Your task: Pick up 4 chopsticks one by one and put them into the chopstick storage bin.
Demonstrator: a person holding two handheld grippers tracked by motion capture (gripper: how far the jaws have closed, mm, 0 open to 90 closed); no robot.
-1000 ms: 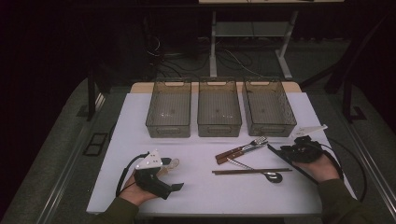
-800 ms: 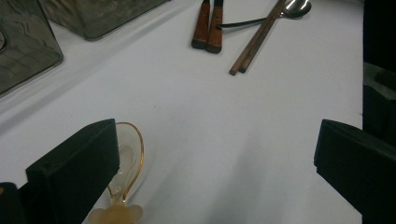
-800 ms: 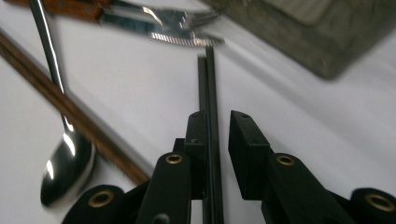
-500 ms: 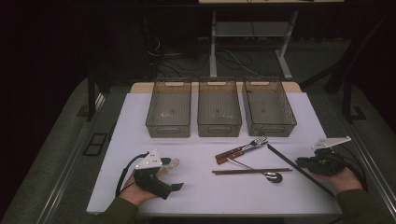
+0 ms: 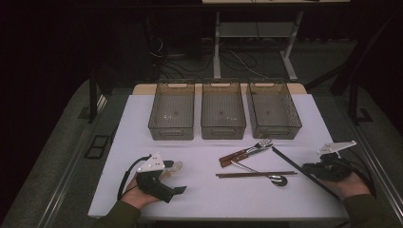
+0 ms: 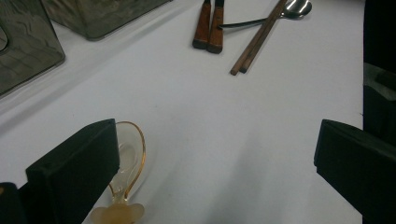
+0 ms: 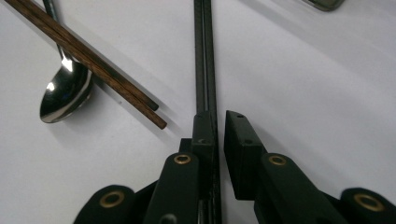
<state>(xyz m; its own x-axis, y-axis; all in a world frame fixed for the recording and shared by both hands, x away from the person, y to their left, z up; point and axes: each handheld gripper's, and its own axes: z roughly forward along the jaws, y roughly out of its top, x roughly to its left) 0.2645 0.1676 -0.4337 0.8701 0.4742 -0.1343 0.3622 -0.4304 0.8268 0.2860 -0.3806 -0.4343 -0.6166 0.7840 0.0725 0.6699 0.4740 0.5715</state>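
A pair of black chopsticks (image 5: 290, 164) lies slantwise on the white table (image 5: 214, 204) at the right. My right gripper (image 5: 310, 169) is shut on them near their near end. Its jaws have just been closing, and in the right gripper view the black chopsticks (image 7: 205, 60) run straight between the two pads of the right gripper (image 7: 219, 126). At the left, my left gripper (image 5: 173, 181) rests on the table, open wide with nothing between its jaws. A clear amber-rimmed spoon (image 5: 175, 166) lies just beside it, and the spoon (image 6: 130, 158) sits against the left jaw in the left gripper view (image 6: 215, 144).
Three smoky plastic bins (image 5: 172, 111) (image 5: 222, 109) (image 5: 273, 109) stand in a row at the back. In the middle lie a wood-handled knife and fork (image 5: 244, 153), brown chopsticks (image 5: 256, 174) and a metal spoon (image 5: 278, 179). The metal spoon (image 7: 63, 91) and brown chopsticks (image 7: 88, 60) lie left of the right jaws.
My right hand has slid to the right along the black chopsticks, toward the table's right edge, uncovering more of their length. The left hand and the other cutlery have stayed put.
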